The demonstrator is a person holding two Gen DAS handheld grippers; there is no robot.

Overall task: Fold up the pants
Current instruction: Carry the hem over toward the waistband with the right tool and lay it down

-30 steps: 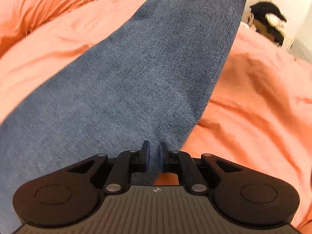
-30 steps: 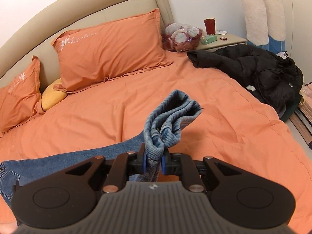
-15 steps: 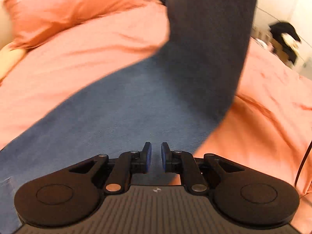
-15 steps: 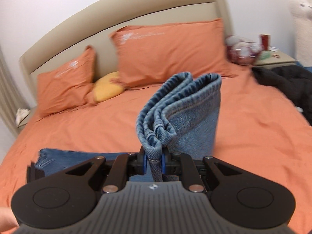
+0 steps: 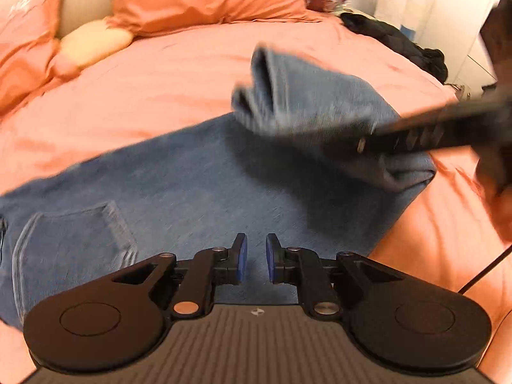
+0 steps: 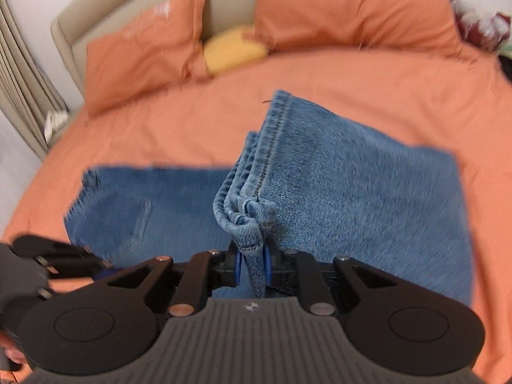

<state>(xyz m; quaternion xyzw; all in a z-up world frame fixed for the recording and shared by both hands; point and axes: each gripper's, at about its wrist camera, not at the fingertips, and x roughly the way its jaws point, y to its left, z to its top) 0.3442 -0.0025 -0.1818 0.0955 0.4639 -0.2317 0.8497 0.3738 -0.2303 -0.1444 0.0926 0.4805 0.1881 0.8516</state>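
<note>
Now the right gripper (image 6: pixel 252 264) pinches the jeans (image 6: pixel 352 198) by their hems, above the bed (image 6: pixel 192 128). Narrowly parted, the left gripper (image 5: pixel 254 257) holds nothing; denim lies beneath.

R gripper (image 6: pixel 251 267) clamps bunched hem of jeans (image 6: pixel 352 198), leg end lifted over rest of jeans flat on orange bedsheet (image 6: pixel 320 80). Back pocket (image 6: pixel 112 224) near left. L gripper (image 6: pixel 54 256) at left edge. Pillows (image 6: pixel 352 6) far.
</note>
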